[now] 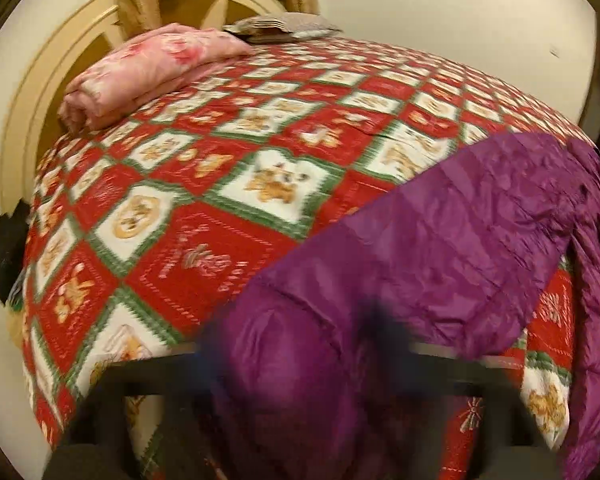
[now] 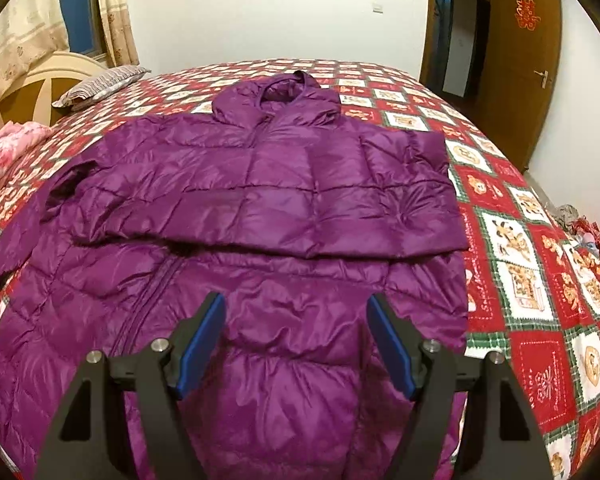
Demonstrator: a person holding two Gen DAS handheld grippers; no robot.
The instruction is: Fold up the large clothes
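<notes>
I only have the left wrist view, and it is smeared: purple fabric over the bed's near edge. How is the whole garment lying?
Observer: The purple jacket lies spread out on the bedspread, with its hood toward the far side.
Reviewer: Is any fold made?
Observer: Yes, one sleeve lies folded across the chest.
Reviewer: And the right tool?
Observer: The right tool is open above the jacket's lower part, gripping nothing.
</notes>
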